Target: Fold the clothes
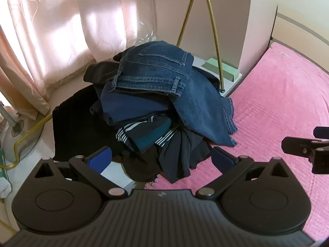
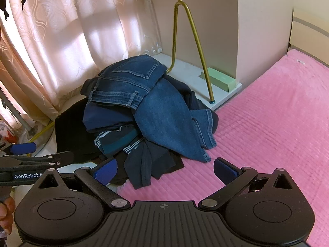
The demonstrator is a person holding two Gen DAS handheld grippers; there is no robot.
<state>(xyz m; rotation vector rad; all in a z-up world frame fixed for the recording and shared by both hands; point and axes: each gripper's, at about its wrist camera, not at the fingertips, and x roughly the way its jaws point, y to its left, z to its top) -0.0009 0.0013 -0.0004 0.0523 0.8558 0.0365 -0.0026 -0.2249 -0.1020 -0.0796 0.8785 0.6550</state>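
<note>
One pair of blue jeans (image 2: 144,94) lay crumpled on top of a messy pile of dark clothes (image 2: 133,144) at the edge of the pink bed (image 2: 267,133). One striped piece (image 1: 144,133) peeked out under the jeans. The left claw (image 1: 162,160) and right claw (image 2: 164,170) both gaped wide near the pile, holding nothing.

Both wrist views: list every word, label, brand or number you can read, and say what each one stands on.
"GenRobot.A": white letters on the side of the left hand-held gripper, seen in the right wrist view; the rest is cut off behind the right hand-held gripper.
Small emblem on the right gripper's black body: a mark, no letters.
Small emblem on the left gripper's black body: too small to read.
Green box: faint print, too blurred to read.
Jeans: no readable label.
</note>
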